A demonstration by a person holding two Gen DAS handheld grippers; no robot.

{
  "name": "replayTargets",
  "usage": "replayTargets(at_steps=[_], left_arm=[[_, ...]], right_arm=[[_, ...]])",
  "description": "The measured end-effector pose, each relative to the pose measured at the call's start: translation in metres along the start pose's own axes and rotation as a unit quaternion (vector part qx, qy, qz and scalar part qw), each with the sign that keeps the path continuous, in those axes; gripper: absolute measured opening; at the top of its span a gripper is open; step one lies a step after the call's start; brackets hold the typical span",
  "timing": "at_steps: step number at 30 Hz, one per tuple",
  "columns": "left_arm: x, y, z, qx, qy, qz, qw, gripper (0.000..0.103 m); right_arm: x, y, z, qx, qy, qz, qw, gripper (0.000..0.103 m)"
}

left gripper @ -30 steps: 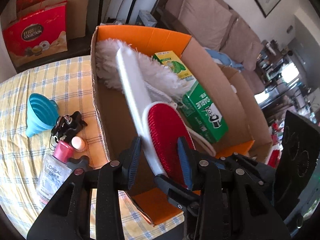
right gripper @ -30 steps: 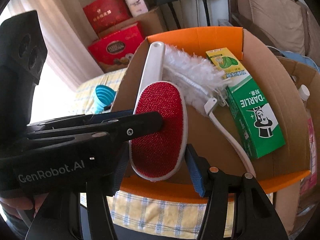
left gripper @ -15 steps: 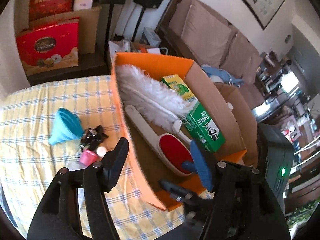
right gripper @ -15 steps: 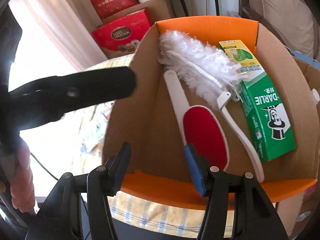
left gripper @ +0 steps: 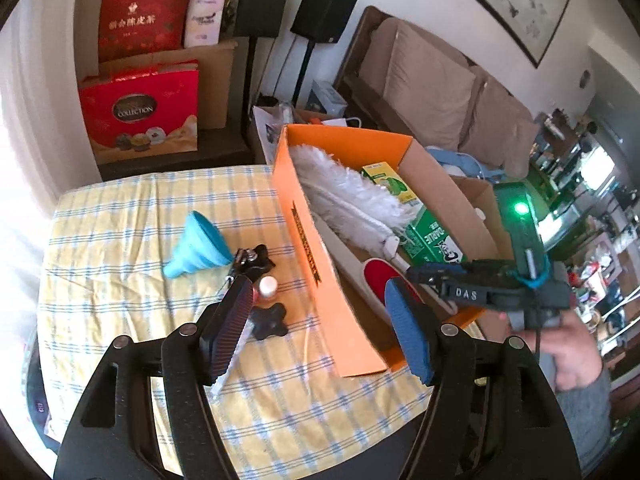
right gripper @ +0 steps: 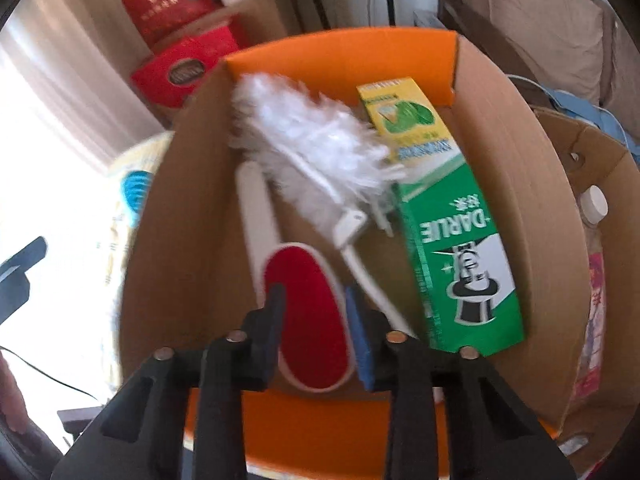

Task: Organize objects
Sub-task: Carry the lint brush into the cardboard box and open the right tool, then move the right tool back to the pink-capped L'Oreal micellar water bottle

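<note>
An orange cardboard box (left gripper: 312,236) stands on the checked tablecloth. Inside lie a white feather duster (left gripper: 352,196), a green Darlie carton (left gripper: 428,236) and a red lint brush (right gripper: 308,316) with a white handle. My left gripper (left gripper: 320,328) is open and empty, held above the box's near left wall. My right gripper (right gripper: 316,328) reaches into the box, its fingers either side of the lint brush's red head (left gripper: 380,276); the view is blurred and I cannot tell if they touch it. On the cloth left of the box lie a blue funnel (left gripper: 200,244), a black clip (left gripper: 252,260) and a pink-capped bottle (left gripper: 266,286).
A second cardboard box (right gripper: 592,208) with a white-capped bottle stands right of the orange one. Red gift boxes (left gripper: 140,112) and speaker stands sit behind the table. A sofa (left gripper: 440,92) is at the back right.
The lint brush was let go and now lies in the box. My left gripper opened and drew back and up to the left. My right gripper moved in around the brush head.
</note>
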State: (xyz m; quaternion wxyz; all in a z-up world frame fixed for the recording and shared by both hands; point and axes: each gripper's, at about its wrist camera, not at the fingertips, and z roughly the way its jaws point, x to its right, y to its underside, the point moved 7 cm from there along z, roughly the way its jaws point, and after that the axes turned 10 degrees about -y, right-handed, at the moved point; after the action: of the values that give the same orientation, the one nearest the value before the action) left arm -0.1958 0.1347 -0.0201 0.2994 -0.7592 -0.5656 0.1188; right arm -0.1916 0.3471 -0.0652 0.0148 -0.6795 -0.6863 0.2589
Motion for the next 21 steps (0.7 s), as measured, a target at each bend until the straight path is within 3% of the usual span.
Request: replayTargets(at_steps=[2, 5, 9, 11, 18, 21], left_arm=[[-0.003, 0.002, -0.001, 0.001, 0.0, -0.001, 1.0, 0.074], [-0.009, 0.005, -0.002, 0.001, 0.004, -0.009, 1.0, 0.075], [-0.014, 0.007, 0.001, -0.003, 0.005, -0.019, 0.9998, 0.075], [-0.016, 0.009, 0.002, -0.005, 0.006, -0.021, 0.9997, 0.075], [-0.022, 0.012, 0.001, -0.004, 0.005, -0.026, 0.9996, 0.075], [-0.028, 0.014, 0.003, -0.007, 0.006, -0.032, 0.9994, 0.075]], right_arm=[[0.007, 0.001, 0.003, -0.01, 0.008, 0.0, 1.0, 0.019], [0.012, 0.003, 0.008, -0.025, 0.006, -0.003, 1.0, 0.014], [0.006, 0.01, 0.014, -0.05, -0.049, 0.014, 0.997, 0.014], [0.009, 0.008, 0.015, -0.052, -0.031, 0.014, 0.998, 0.015], [0.007, 0.006, 0.017, -0.07, -0.028, 0.015, 0.997, 0.018], [-0.002, 0.011, 0.022, -0.089, -0.055, 0.015, 0.994, 0.02]])
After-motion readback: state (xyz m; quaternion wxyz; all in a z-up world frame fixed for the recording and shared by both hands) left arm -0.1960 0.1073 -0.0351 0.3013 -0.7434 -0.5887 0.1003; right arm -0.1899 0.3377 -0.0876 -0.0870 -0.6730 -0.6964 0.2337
